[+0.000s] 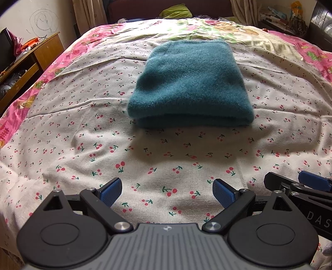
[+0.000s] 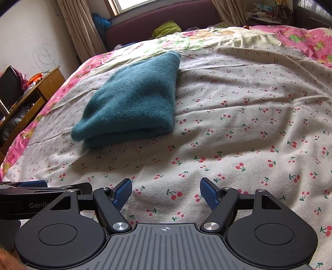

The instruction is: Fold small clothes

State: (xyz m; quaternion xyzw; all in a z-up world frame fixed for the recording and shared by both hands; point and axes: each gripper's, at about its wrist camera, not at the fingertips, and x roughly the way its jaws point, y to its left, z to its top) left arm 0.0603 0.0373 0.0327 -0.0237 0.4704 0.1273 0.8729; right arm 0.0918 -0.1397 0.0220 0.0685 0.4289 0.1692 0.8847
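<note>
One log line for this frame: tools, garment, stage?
left tool open, empty | right tool open, empty | teal garment folded on bedsheet | untouched

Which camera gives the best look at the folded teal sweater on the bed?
The left wrist view: the folded teal sweater sits centered and square-on, with its whole top face and stacked front edge visible. The right wrist view shows it off to the left at an angle, so its shape is skewed.

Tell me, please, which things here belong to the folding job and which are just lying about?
Job: teal garment, folded on the bedsheet; left tool and right tool, both open and empty.

Lying about: green cloth, desk, curtain.
</note>
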